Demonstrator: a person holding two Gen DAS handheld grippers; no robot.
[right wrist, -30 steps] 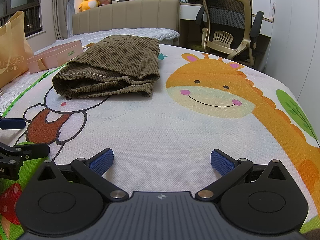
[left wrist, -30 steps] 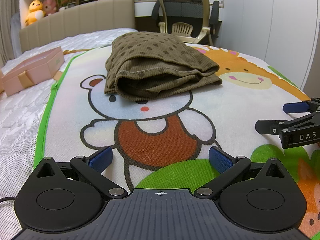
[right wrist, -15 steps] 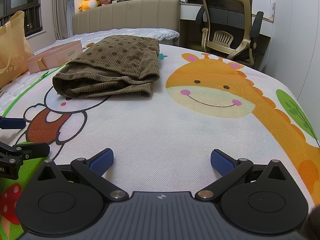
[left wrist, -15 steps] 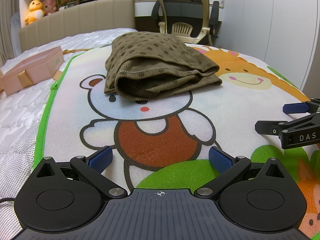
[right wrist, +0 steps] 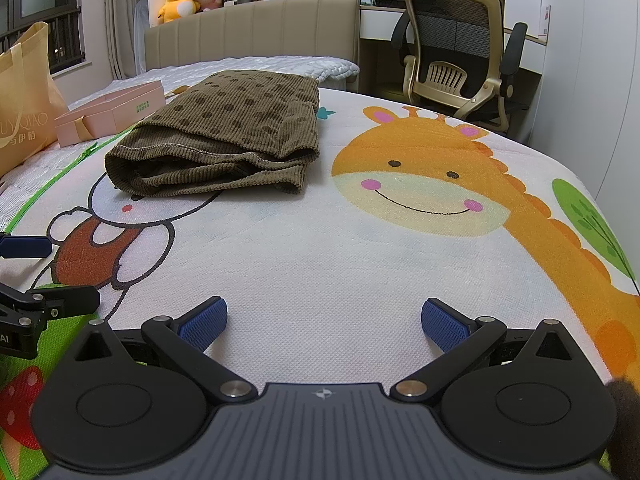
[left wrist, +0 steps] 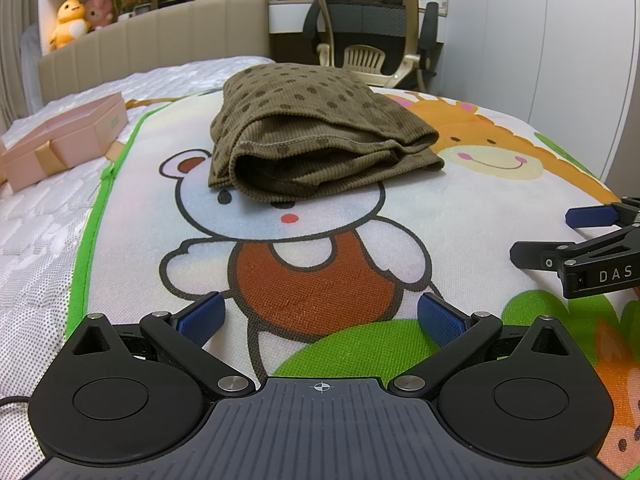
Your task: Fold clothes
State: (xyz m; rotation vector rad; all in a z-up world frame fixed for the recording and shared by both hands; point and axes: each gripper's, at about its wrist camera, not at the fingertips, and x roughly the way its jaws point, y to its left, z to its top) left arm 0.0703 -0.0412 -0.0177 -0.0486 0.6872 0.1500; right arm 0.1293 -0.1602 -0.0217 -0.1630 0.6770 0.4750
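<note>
A folded olive-brown ribbed garment with dark dots [left wrist: 312, 136] [right wrist: 228, 136] lies on the cartoon mat [left wrist: 304, 232] [right wrist: 340, 248], over the bear's head. My left gripper [left wrist: 320, 316] stands open low over the bear's red body, well short of the garment, nothing between its blue pads. My right gripper [right wrist: 324, 318] is open too, over the white area left of the giraffe, empty. Each gripper shows at the edge of the other's view: the right one [left wrist: 592, 236] on the right, the left one [right wrist: 28, 272] on the left.
A pink gift box [left wrist: 60, 140] [right wrist: 112, 114] sits on the white mattress left of the mat, with a tan paper bag [right wrist: 24, 100] beside it. A padded headboard [right wrist: 252, 36] with plush toys stands behind, and an office chair [right wrist: 460, 56] at the far right.
Almost nothing: the left wrist view has shifted slightly, so the pink box sits a little further left. Both grippers stay open and the garment has not moved.
</note>
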